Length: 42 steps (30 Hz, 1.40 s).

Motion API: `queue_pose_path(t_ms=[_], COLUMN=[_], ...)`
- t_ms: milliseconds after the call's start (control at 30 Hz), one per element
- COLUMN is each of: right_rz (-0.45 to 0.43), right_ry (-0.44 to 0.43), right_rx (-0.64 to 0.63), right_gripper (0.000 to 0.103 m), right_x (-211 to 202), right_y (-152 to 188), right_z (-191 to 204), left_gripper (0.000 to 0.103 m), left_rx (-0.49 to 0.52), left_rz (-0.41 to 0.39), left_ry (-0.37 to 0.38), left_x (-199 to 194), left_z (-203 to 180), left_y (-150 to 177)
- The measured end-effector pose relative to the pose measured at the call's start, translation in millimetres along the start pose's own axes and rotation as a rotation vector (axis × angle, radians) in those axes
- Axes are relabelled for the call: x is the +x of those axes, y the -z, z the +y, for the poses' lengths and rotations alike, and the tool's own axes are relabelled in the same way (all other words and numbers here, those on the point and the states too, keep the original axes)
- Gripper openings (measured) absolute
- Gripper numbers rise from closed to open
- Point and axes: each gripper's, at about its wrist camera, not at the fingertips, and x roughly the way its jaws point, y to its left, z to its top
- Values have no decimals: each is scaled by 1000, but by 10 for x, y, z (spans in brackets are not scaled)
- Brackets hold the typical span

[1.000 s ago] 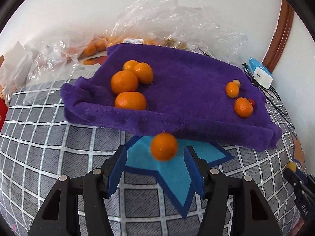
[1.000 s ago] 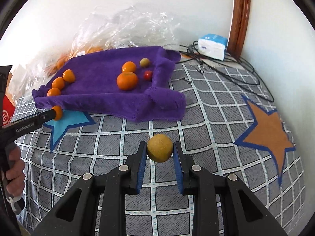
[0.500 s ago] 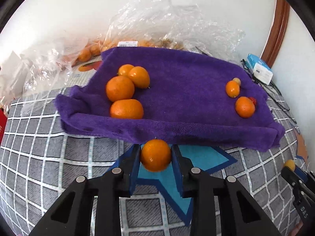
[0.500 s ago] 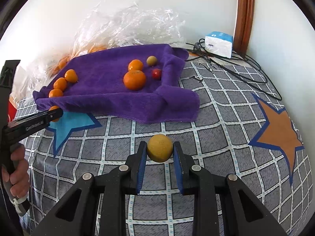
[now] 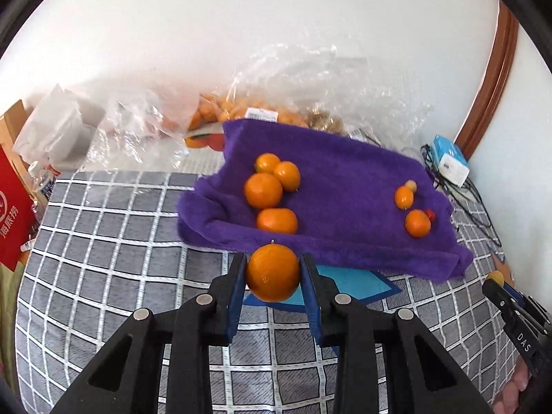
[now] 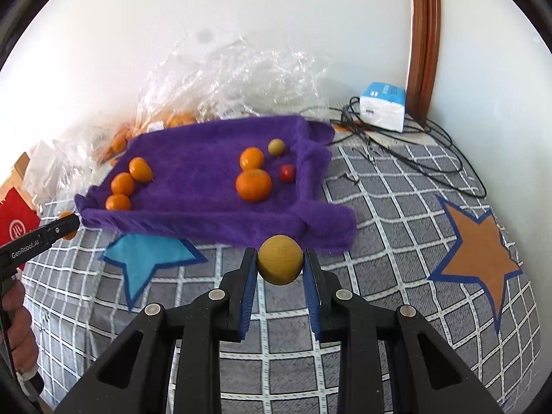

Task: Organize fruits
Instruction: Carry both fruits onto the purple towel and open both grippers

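A: What does the left claw [image 5: 273, 272] have?

B: It is clenched on an orange mandarin [image 5: 273, 272], blue pads pressed to both sides of the fruit, which is held above the near edge of the purple towel [image 5: 345, 179].

A: And the right claw [image 6: 280, 265]?

B: Clamped on a dull yellow round fruit [image 6: 280, 265], held the same way, just near of the towel's front right corner [image 6: 331, 227].

A: What lies beyond them?

B: The towel is spread on a grey checked cover [image 6: 379, 214] with star patches: a blue star [image 6: 148, 255] at the near left of the towel, an orange star [image 6: 479, 255] off to the right. On the towel's left part, four orange fruits [image 5: 264, 189] sit bunched, some touching. On its right part are a big mandarin [image 6: 253, 185], a smaller orange one [image 6: 252, 157] just behind it, a small olive-yellow fruit [image 6: 276, 146] further back, and a small red fruit [image 6: 287, 172] to the right.

A: Anything further out?

B: Crumpled clear plastic bags [image 6: 234, 79] holding more orange fruit lie against the white wall behind the towel. At the far right, a blue and white box [image 6: 383, 106] sits among black cables [image 6: 414, 151], by a brown wooden frame [image 6: 422, 34]. A red carton [image 5: 13, 214] stands at the far left.
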Motion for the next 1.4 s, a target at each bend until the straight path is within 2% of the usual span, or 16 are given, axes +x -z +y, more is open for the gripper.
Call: queue_pose_path(t_ms=[367,733,1033,1133,1400], right_rz=[-33,-44,-26,-12,35], right_ry=[2,21,27,27,4], right_rx=[-2,-10,-12,-16,-3], right_gripper=[26,27,26,26,27], right_x=[-143,-73,209,331,673], right_y=[-143,-287,-456,-491,-538], right_z=[107,122,119,115,76], left_gripper=[29,29,29,29,29], left_rx=[-14,-9,-32,-41,-53], left_rz=[-36,-37,-6,2,25], left_ry=[-2,17,16,-8,26], left_x=[-106,1,229,337,538], left_z=[37,9,103,152,130], left_y=[-95,-224,-349,-391,-495])
